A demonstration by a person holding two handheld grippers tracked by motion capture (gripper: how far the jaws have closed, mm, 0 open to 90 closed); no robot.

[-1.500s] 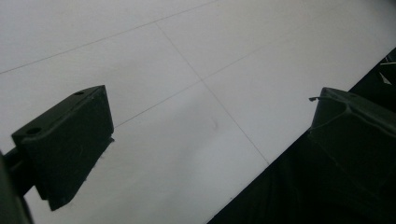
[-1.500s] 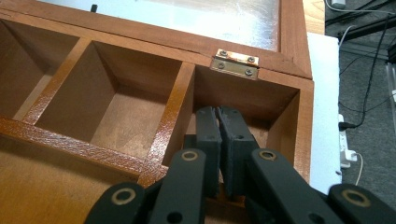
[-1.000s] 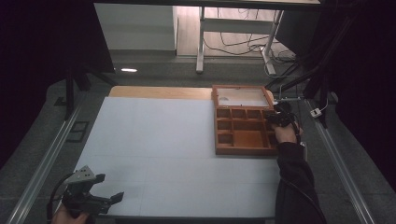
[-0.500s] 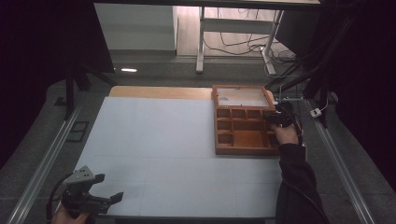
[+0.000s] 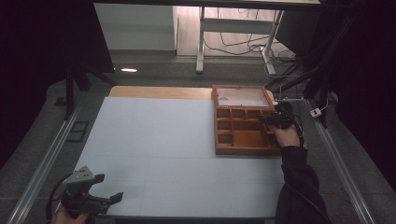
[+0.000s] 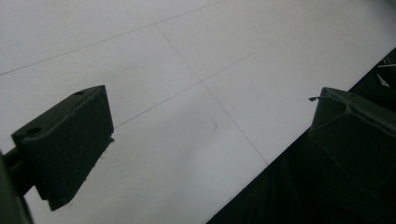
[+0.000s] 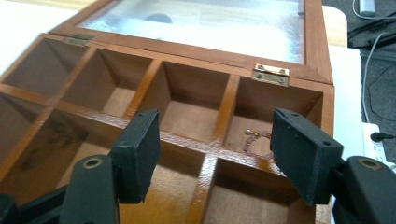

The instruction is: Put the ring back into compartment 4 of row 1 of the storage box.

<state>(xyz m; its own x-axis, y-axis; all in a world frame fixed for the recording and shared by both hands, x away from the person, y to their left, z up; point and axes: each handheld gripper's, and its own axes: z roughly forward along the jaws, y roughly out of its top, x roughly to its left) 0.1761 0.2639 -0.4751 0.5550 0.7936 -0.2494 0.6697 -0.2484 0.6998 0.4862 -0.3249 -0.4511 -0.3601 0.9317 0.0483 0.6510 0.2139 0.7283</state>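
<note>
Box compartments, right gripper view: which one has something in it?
The far-row compartment nearest the brass hinge, rightmost: a small beaded chain lies on its floor. The other compartments look bare.

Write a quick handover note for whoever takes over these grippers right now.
Right gripper: open, jaws have just been opening, nothing between them, over the wooden box at the table's right.
Left gripper: open, empty, at the near left corner.
Done: a small beaded chain lies in the back row compartment by the hinge; lid open.
Left: probably withdraw the right gripper, maybe close the lid.
</note>
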